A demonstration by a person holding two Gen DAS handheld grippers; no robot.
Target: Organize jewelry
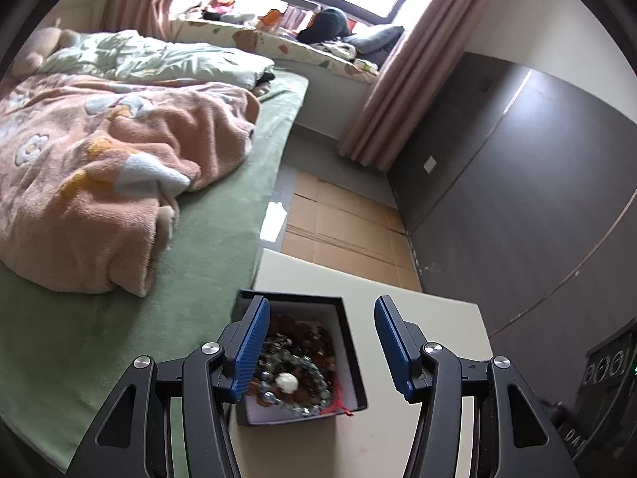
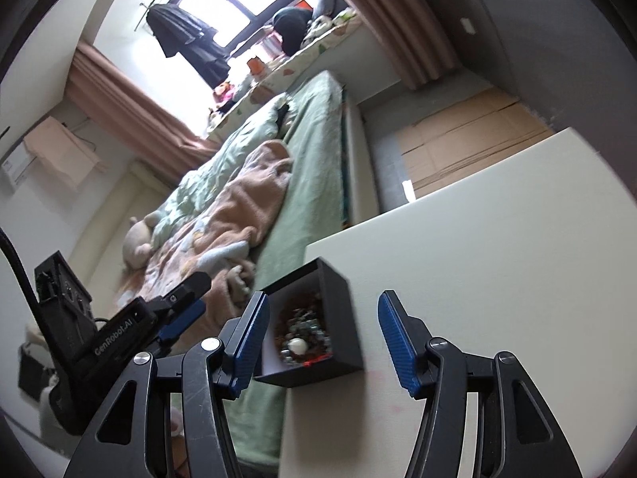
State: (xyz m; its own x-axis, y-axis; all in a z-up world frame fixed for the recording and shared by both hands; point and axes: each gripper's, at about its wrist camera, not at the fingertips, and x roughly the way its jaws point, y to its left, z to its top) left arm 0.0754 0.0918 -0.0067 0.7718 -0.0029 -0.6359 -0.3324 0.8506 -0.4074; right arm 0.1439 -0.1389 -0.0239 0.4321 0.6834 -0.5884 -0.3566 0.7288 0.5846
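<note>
- Left claw (image 1: 318,342): jaws stand part open and hold nothing; it hovers over the near edge of the black box (image 1: 350,342), its left blue pad in front of the box's left wall.
- Right claw (image 2: 320,340): jaws likewise part open and empty; in the right wrist view the same box sits just ahead, nearer the left finger.
- Black box: open-topped, pale inside, standing at the corner of the white worktop (image 1: 438,318) next to the bed (image 1: 223,239).
- Beaded jewelry (image 1: 294,366): brown and glassy grey strands piled together in the box, with one white bead (image 1: 287,382) on top and a red tassel at the near wall; individual pieces cannot be told apart.
- Surroundings: a peach blanket (image 1: 119,159) lies rumpled on the bed; flattened cardboard (image 1: 342,219) covers the floor beyond the worktop.
- Progress, judged: all visible jewelry is already in the box and none lies loose on the worktop, so gathering appears finished; no lid is in view.
</note>
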